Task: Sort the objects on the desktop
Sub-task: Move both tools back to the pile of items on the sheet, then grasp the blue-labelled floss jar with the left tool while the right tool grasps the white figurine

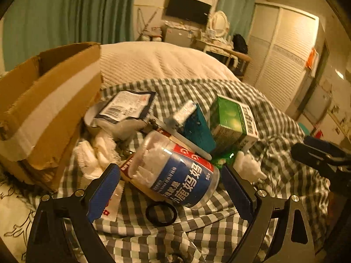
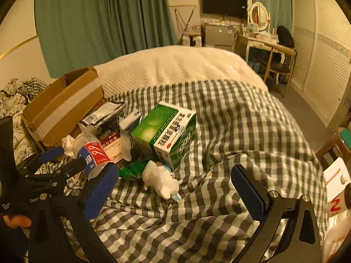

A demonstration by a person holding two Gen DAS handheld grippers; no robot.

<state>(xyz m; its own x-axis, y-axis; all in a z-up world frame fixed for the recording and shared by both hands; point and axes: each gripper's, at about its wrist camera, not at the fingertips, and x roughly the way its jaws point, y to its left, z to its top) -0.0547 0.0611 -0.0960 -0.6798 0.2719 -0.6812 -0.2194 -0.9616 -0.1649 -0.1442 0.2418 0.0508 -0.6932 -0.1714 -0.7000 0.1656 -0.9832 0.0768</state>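
Note:
A clear round jar of cotton swabs [image 1: 175,171] with a blue and red label lies tilted on the checked cloth. My left gripper [image 1: 171,177] is open with its blue pads on either side of the jar, not closed on it. In the right wrist view the jar [image 2: 93,153] sits between the left gripper's fingers [image 2: 52,153]. My right gripper [image 2: 175,188] is open and empty, above the cloth in front of a white toy figure [image 2: 161,179]. A green and white medicine box [image 2: 166,131] stands behind the toy; it also shows in the left wrist view [image 1: 234,122].
An open cardboard box [image 1: 43,109] stands at the left. The pile also holds a foil pouch [image 1: 127,107], a teal box [image 1: 195,125], white cloth [image 1: 94,153], a black ring [image 1: 161,213] and a red-brown box [image 2: 111,146]. A checked cloth [image 2: 230,131] covers the bed.

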